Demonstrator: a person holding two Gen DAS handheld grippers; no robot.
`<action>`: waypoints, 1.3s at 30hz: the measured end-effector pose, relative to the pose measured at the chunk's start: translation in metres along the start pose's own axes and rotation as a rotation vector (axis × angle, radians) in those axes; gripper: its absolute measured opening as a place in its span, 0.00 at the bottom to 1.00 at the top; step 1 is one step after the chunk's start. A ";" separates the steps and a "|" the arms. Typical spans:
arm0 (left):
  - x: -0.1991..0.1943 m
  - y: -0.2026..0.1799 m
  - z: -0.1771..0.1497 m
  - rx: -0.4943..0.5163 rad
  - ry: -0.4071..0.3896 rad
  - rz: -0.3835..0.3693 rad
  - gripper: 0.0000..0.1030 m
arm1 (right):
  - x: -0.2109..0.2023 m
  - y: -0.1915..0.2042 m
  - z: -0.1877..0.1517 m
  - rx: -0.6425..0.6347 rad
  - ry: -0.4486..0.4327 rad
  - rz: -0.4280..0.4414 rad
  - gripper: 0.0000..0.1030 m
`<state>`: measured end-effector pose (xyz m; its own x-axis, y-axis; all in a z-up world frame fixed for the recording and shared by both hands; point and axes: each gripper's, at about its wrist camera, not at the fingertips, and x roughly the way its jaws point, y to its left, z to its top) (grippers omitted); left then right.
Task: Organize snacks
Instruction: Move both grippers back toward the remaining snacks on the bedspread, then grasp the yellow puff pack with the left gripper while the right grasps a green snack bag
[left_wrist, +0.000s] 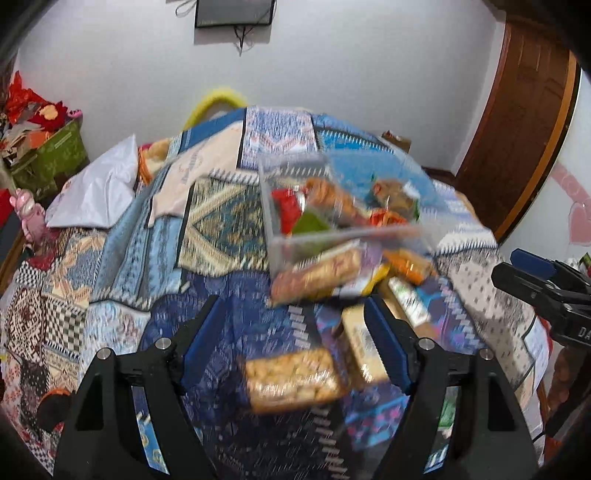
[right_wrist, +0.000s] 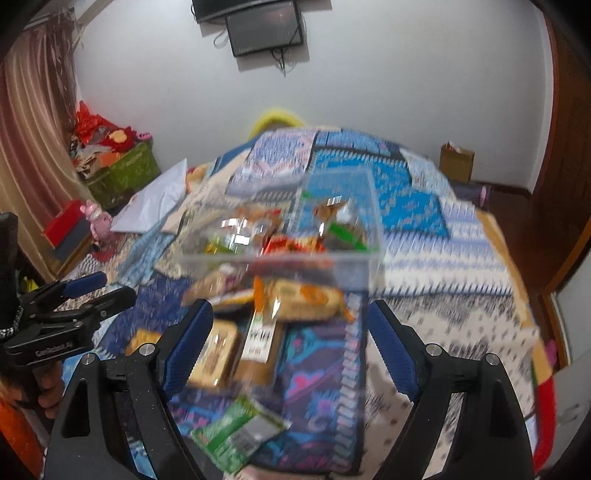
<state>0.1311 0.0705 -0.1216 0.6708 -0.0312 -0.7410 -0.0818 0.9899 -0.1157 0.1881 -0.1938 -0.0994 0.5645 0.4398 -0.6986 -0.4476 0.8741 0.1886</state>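
A clear plastic bin (left_wrist: 275, 240) (right_wrist: 365, 258) holding several snack packets sits on the patchwork bedspread. More loose snacks lie in front of it: a clear pack of golden biscuits (left_wrist: 291, 380), a long biscuit pack (left_wrist: 317, 273), an orange packet (left_wrist: 408, 266), a tan box (right_wrist: 218, 352) and a green packet (right_wrist: 236, 432). My left gripper (left_wrist: 295, 343) is open and empty, above the biscuit pack. My right gripper (right_wrist: 290, 347) is open and empty, above the loose snacks. Both views are motion-blurred.
A white pillow (left_wrist: 96, 195) lies at the bed's far left. A green box of red items (left_wrist: 55, 151) stands by the wall. A brown door (left_wrist: 524, 122) is at right. A small cardboard box (right_wrist: 456, 160) sits on the floor.
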 end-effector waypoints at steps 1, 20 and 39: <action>0.001 0.000 -0.005 0.000 0.009 0.000 0.75 | 0.003 0.001 -0.006 0.009 0.016 0.011 0.81; 0.023 0.004 -0.059 -0.049 0.139 -0.039 0.75 | 0.043 0.031 -0.084 0.004 0.244 0.020 0.81; 0.052 0.000 -0.053 -0.075 0.134 -0.023 0.77 | 0.024 0.012 -0.087 -0.018 0.222 0.049 0.37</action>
<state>0.1269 0.0615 -0.1945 0.5694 -0.0767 -0.8185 -0.1261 0.9757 -0.1791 0.1357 -0.1904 -0.1739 0.3762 0.4240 -0.8238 -0.4846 0.8479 0.2151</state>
